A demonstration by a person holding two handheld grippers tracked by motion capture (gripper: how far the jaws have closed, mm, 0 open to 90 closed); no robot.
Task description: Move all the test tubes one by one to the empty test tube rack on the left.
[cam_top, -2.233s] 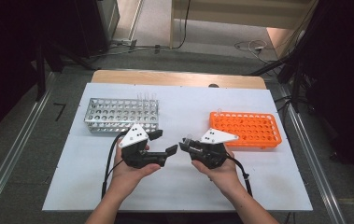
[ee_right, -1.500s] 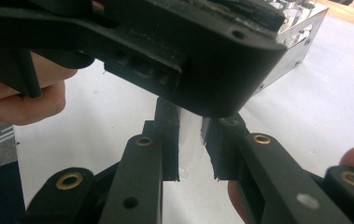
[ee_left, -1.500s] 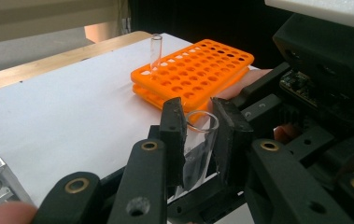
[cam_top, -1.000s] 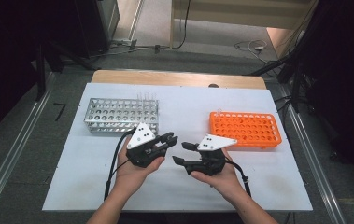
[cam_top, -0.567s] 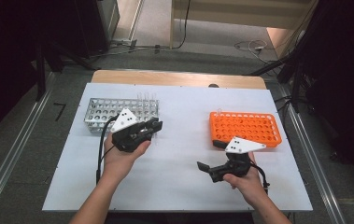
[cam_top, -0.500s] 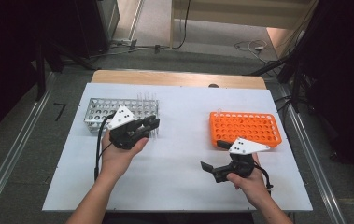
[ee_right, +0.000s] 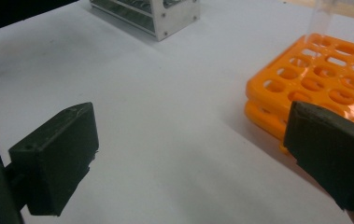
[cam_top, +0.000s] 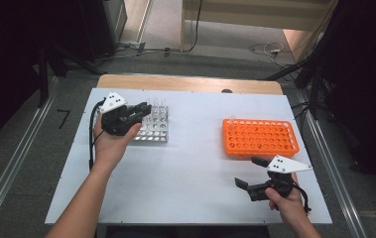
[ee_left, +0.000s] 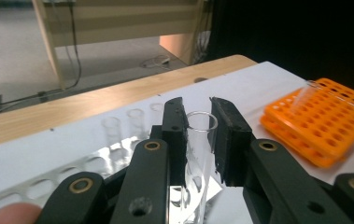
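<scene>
Left gripper view shows the left gripper [ee_left: 198, 140] clamped on a glass tube [ee_left: 197, 154] standing in the metal rack [cam_top: 153, 126], so I'd lift it straight up, while the right gripper [cam_top: 251, 173] waits wide open, holding nothing, near the orange rack [cam_top: 260, 139].

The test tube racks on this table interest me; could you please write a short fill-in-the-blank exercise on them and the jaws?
1. The left gripper has its jaws around a clear glass ____.
2. That tube stands in the ____ rack.
3. The plastic rack is coloured ____.
4. The right gripper has its jaws ____ above the white table.

Missing words: tube; metal; orange; open
</scene>
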